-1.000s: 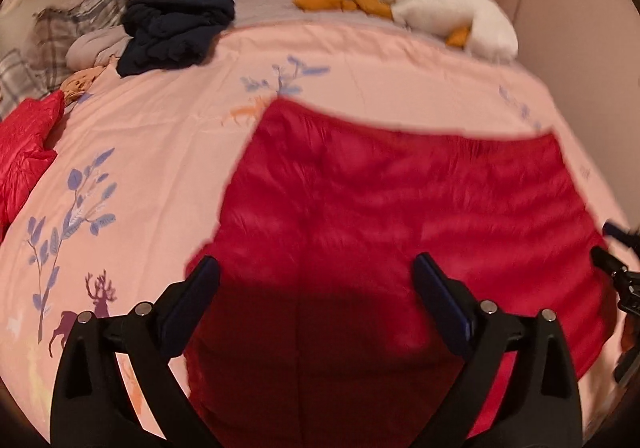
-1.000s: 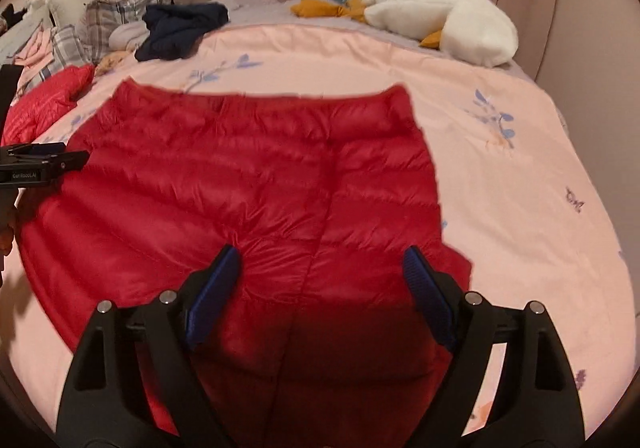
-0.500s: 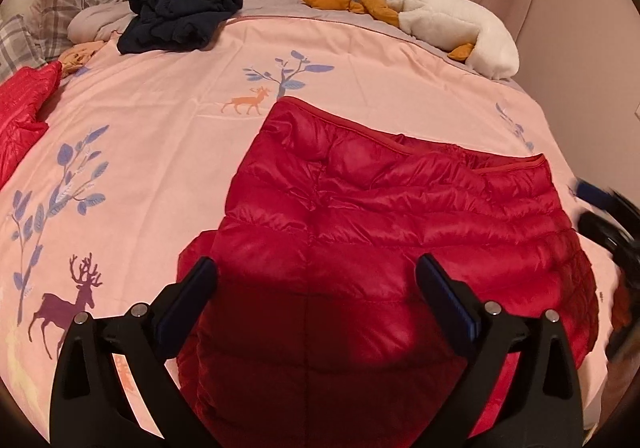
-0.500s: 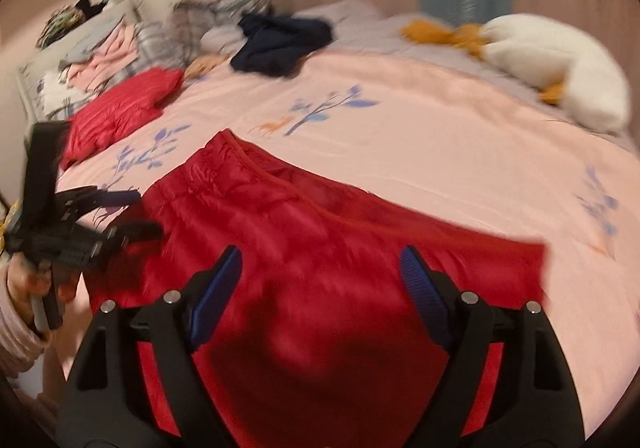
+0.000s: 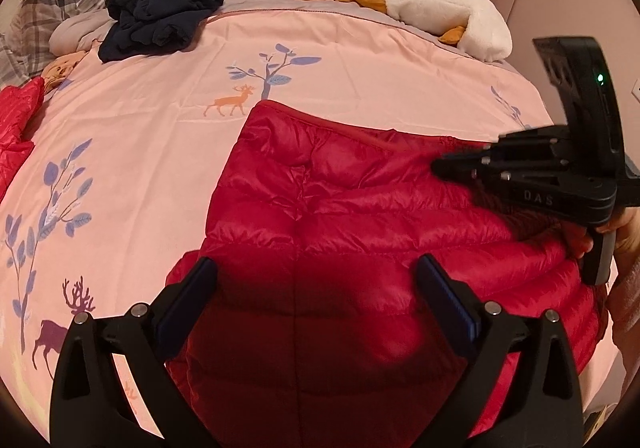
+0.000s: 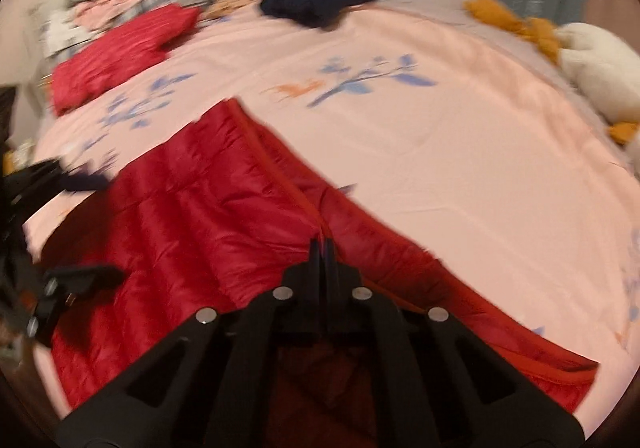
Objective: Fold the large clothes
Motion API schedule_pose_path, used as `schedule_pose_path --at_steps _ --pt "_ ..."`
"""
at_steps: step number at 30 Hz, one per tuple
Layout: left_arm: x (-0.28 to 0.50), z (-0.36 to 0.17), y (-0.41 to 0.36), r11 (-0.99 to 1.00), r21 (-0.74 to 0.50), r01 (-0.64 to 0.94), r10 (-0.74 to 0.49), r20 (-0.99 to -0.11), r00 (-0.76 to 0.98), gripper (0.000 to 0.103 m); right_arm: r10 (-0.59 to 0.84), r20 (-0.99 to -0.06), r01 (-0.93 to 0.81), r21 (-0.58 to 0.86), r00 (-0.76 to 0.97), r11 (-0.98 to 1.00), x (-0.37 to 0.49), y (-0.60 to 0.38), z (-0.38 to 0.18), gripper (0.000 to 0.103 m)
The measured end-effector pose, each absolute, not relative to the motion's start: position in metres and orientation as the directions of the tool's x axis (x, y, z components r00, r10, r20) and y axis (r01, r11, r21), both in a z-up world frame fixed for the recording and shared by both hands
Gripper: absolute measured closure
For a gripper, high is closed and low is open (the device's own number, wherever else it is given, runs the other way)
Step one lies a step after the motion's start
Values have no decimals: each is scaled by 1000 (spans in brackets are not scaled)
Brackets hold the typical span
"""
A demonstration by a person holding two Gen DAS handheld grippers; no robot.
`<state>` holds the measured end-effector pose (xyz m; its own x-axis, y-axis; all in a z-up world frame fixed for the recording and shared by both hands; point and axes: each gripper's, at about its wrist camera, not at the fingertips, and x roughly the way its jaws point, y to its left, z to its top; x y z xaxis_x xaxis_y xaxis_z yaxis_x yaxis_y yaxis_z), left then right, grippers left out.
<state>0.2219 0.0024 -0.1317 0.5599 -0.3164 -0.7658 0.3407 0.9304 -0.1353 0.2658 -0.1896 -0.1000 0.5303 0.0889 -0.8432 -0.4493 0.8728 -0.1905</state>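
A red puffer garment (image 5: 352,232) lies spread on the pink bedspread (image 5: 152,136), and shows in the right wrist view (image 6: 192,216) too. My left gripper (image 5: 316,288) is open and empty, hovering over the garment's near part. My right gripper (image 6: 323,246) has its jaws closed on the garment's red piped edge (image 6: 280,176). It also shows from the side in the left wrist view (image 5: 444,168), at the garment's right part. The left gripper's tips show blurred at the left of the right wrist view (image 6: 80,224).
A dark navy garment (image 5: 160,20) lies at the bed's far left beside plaid pillows (image 5: 60,8). Another red puffer item (image 6: 120,52) lies at the left edge. A white and orange plush toy (image 5: 440,16) lies at the far right by the curtain.
My right gripper went from open above the garment to closed on its piped edge, swinging left. The left gripper stayed open over the garment.
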Motion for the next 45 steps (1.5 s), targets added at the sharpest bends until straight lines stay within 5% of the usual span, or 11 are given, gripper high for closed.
schedule_pose_path --at_steps 2,8,14,20,23,28,34,45 --pt "226 -134 -1 933 -130 337 -308 -771 557 3 74 -850 -405 -170 521 898 272 -193 -103 100" --pt "212 -125 -5 935 -120 334 -301 -767 567 3 152 -777 -331 -76 611 941 222 -204 -62 68" --pt "168 -110 -5 918 -132 375 -345 -732 587 3 52 -713 -225 -150 699 963 109 -220 -46 38" --pt "148 -135 -19 919 -72 387 -302 -759 576 3 -108 -774 -88 -207 624 974 82 -234 -93 37" --pt "147 -136 -23 929 -41 368 -262 -776 574 3 -123 -762 -33 -186 636 982 76 -228 -72 34" --pt "114 -75 -14 940 5 342 -239 -706 666 2 -129 -666 10 -180 734 984 35 -204 -8 2" --pt "78 -6 13 956 -44 291 -244 -672 700 1 -179 -617 89 -174 766 981 -13 -190 40 2" --pt "1 50 24 969 43 244 -177 -570 802 1 -168 -599 108 -136 783 985 -74 -177 56 2"
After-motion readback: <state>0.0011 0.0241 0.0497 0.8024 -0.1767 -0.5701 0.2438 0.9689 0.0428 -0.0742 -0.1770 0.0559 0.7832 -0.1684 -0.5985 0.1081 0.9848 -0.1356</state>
